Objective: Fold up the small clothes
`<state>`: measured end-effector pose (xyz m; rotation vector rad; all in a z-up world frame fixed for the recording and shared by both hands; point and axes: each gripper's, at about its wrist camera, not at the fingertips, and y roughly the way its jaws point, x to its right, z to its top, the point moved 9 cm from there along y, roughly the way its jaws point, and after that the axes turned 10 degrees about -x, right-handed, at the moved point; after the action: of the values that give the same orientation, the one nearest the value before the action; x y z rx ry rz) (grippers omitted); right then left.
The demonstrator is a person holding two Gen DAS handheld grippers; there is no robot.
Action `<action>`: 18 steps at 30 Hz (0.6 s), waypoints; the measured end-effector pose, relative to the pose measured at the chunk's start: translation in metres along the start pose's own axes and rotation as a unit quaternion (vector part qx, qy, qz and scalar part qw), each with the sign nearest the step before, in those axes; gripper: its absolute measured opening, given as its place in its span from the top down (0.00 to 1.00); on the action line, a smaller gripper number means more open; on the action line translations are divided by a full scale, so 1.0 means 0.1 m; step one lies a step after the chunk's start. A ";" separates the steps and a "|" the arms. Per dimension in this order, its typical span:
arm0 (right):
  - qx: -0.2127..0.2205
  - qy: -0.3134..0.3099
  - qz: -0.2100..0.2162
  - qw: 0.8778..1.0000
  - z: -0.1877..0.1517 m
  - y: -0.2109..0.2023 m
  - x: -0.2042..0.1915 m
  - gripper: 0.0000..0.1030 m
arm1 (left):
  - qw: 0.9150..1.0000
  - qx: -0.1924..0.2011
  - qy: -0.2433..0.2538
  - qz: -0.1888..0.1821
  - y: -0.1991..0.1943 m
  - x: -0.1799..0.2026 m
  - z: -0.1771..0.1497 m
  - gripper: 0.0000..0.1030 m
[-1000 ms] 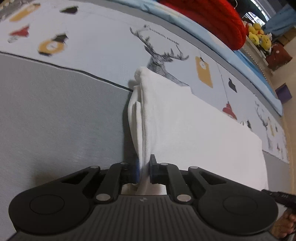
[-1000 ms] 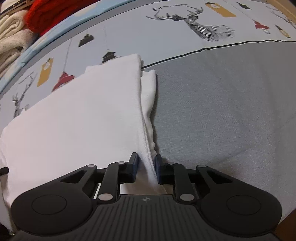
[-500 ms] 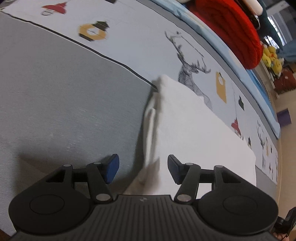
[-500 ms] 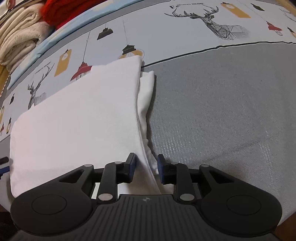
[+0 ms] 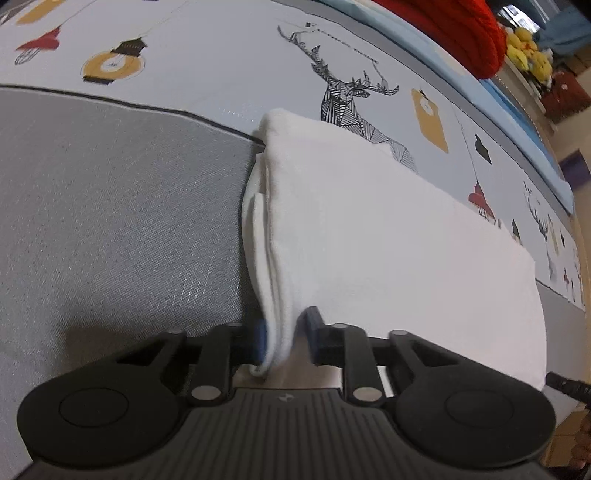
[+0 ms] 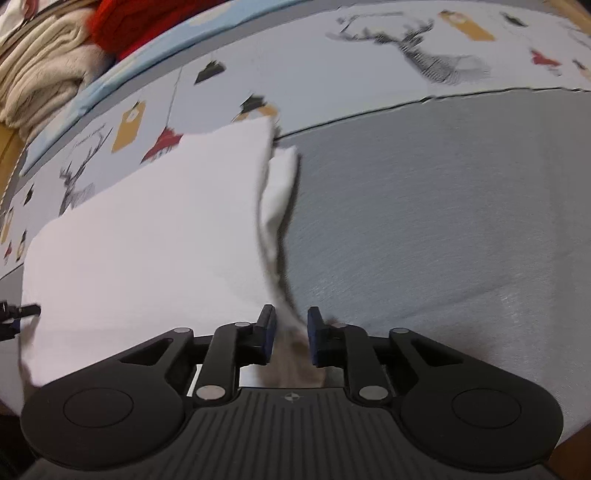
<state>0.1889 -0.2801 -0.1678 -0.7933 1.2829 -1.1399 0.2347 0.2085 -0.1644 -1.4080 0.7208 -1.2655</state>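
A white folded garment (image 5: 376,236) lies on the grey and printed bed cover (image 5: 110,221). My left gripper (image 5: 284,334) is shut on the garment's near left corner, whose layered edge runs between the fingers. In the right wrist view the same white garment (image 6: 155,236) fills the left half. My right gripper (image 6: 291,332) is shut on its near right corner, and the edge there is lifted and blurred. The tip of the other gripper shows at the frame edge in each view.
A red knitted item (image 5: 454,26) lies at the back of the bed. Beige folded blankets (image 6: 40,70) are stacked at the far left of the right wrist view. Yellow toys (image 5: 528,48) sit on a shelf beyond the bed.
My left gripper opened half a second ago and has closed again on the garment's corner. My right gripper has stayed shut on its corner and is moving, lifting the edge.
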 end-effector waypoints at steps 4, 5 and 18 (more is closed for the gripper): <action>0.006 0.008 0.000 1.000 0.04 -0.03 0.07 0.79 | 0.999 0.018 0.017 0.022 -0.13 -0.08 0.03 0.89; 0.009 0.008 -0.002 1.000 0.06 -0.03 0.08 0.79 | 0.999 0.020 0.015 0.038 -0.16 -0.14 0.02 0.89; 0.034 0.041 -0.019 0.998 0.14 -0.10 0.15 0.79 | 0.999 0.008 -0.025 0.032 -0.11 -0.27 0.05 0.58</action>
<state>0.1993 -0.2993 -0.1613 -0.7286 1.2942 -1.2519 0.2305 0.2379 -0.1618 -1.3885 0.7156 -1.1801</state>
